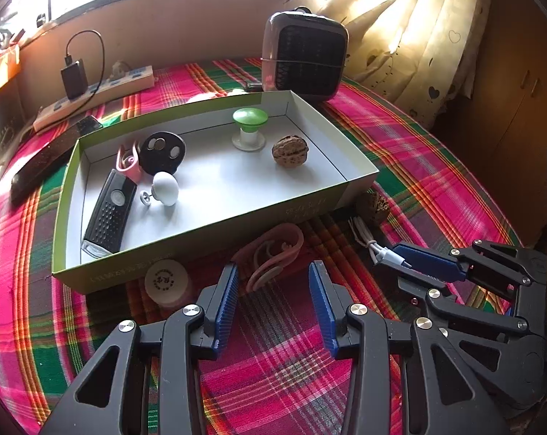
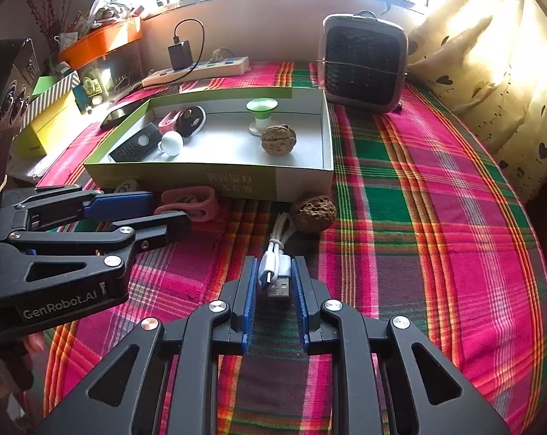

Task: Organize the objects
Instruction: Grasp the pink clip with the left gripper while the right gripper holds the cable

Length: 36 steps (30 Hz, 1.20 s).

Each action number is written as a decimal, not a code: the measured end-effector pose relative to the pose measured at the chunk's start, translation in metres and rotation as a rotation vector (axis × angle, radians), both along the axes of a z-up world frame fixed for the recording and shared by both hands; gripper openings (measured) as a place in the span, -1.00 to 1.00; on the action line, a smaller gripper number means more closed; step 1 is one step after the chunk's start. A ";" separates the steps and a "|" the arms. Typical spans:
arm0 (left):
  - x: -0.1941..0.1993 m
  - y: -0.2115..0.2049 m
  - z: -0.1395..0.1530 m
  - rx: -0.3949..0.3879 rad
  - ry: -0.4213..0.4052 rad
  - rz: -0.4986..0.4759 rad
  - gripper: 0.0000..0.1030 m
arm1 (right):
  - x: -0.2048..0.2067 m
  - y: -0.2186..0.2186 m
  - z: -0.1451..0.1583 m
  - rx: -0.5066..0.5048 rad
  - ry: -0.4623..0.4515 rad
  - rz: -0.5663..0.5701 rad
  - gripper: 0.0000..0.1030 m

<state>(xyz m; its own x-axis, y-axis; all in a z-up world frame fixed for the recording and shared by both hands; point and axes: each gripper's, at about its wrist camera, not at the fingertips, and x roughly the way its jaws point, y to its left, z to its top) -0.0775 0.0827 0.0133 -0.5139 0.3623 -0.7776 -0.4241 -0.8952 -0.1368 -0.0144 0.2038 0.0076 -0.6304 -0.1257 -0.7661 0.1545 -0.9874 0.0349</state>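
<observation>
A green-and-white open box [image 1: 360,175] [image 2: 302,181] lies on the plaid cloth. It holds a walnut [image 1: 290,151], a green-capped knob [image 1: 249,127], a white knob [image 1: 165,188], a black torch [image 1: 110,214], a black disc [image 1: 161,152] and a pink clip. My left gripper [image 1: 273,272] is open, just short of a pink clip [image 1: 270,253] lying in front of the box. My right gripper [image 2: 274,272] is shut on a bundled white USB cable [image 2: 275,272], which also shows in the left wrist view [image 1: 377,252]. A second walnut [image 2: 315,214] lies beyond the cable.
A small white-lidded jar [image 1: 164,282] stands against the box front. A grey fan heater [image 2: 364,61] stands behind the box at the right. A power strip [image 2: 197,70] with a charger and a dark phone [image 1: 52,163] lie at the back left. Curtains hang at the right.
</observation>
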 end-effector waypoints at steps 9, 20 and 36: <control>0.007 0.007 0.001 0.048 -0.024 -0.025 -0.26 | 0.001 0.007 -0.002 -0.009 -0.004 -0.008 -0.61; 0.019 0.015 0.005 0.053 -0.014 -0.050 -0.26 | 0.001 0.010 -0.006 -0.018 -0.014 -0.006 -0.61; 0.006 0.014 0.001 -0.022 0.012 0.023 -0.26 | 0.002 0.013 -0.007 -0.009 -0.015 0.000 -0.61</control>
<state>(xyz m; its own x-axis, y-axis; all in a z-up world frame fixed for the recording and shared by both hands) -0.0718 0.0971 0.0139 -0.5315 0.3326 -0.7790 -0.4046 -0.9077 -0.1115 -0.0121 0.2165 0.0006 -0.6186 -0.1327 -0.7744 0.1542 -0.9870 0.0459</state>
